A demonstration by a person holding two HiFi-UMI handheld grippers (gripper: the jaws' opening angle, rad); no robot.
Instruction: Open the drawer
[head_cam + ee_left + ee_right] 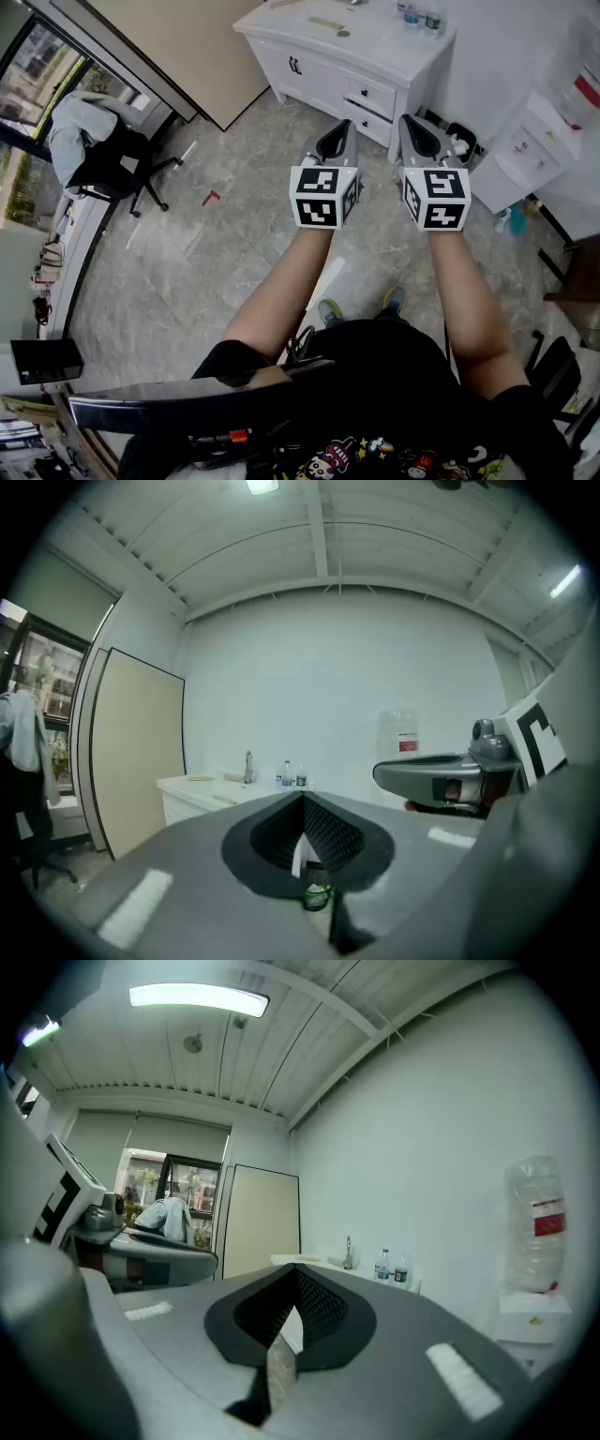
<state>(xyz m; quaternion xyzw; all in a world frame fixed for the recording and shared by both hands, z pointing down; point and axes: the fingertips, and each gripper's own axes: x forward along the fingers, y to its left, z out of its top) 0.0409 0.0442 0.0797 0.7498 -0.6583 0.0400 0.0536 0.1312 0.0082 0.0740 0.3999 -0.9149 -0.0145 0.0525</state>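
Observation:
A white cabinet [380, 42] stands against the far wall, with two small drawers, one upper [371, 95] and one lower [367, 121], both closed. I hold both grippers up side by side in front of it, well short of the drawers. The left gripper [344, 128] is shut with nothing in it, and so is the right gripper [411, 124]. In the left gripper view the jaws [303, 800] meet at their tips, and the cabinet [195, 790] shows far off. In the right gripper view the right gripper [296, 1272] is likewise closed and empty.
Small bottles [420, 17] and a few flat items lie on the cabinet top. A water dispenser [534, 141] stands to its right, with a bin [460, 141] between them. An office chair [117, 159] draped with clothing is at the left by the window. Grey tiled floor lies between.

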